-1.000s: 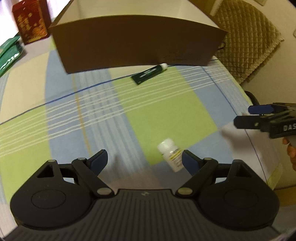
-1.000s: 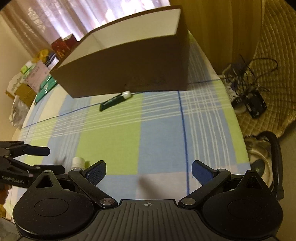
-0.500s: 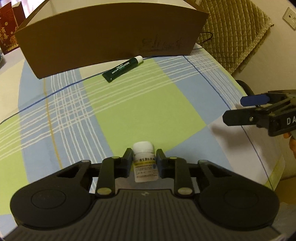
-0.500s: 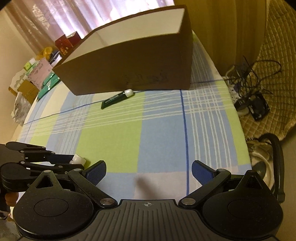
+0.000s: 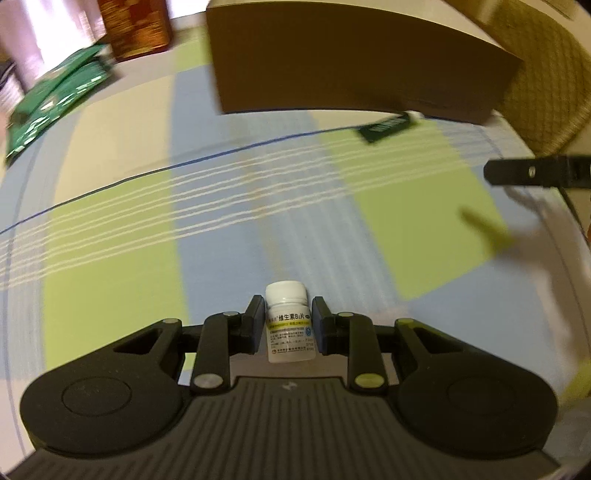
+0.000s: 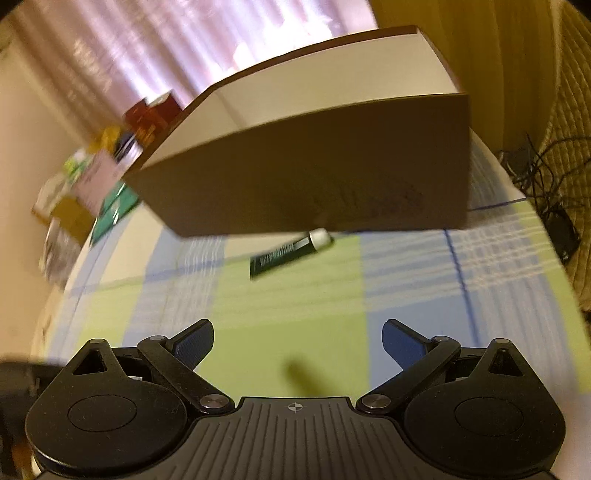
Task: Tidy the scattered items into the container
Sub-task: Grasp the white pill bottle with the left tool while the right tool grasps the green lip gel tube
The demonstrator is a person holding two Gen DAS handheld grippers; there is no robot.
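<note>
My left gripper (image 5: 289, 319) is shut on a small white pill bottle (image 5: 290, 328) with a yellow-striped label, held above the checked cloth. A brown cardboard box (image 5: 354, 62) with an open top stands at the far side; it also shows in the right wrist view (image 6: 325, 166). A dark green tube with a white cap (image 6: 290, 253) lies on the cloth just in front of the box, and shows in the left wrist view (image 5: 386, 127). My right gripper (image 6: 297, 339) is open and empty, above the cloth, short of the tube. One finger of it (image 5: 532, 172) shows at the right in the left wrist view.
The table carries a green, blue and cream checked cloth (image 5: 258, 206). Green packets (image 5: 55, 99) and a red box (image 5: 133, 26) sit at the far left. A quilted chair (image 5: 546, 85) stands behind the box. Cables (image 6: 543, 166) lie on the floor at the right.
My left gripper has lifted the pill bottle and swung left and forward. My right gripper has moved forward toward the tube and box, still open.
</note>
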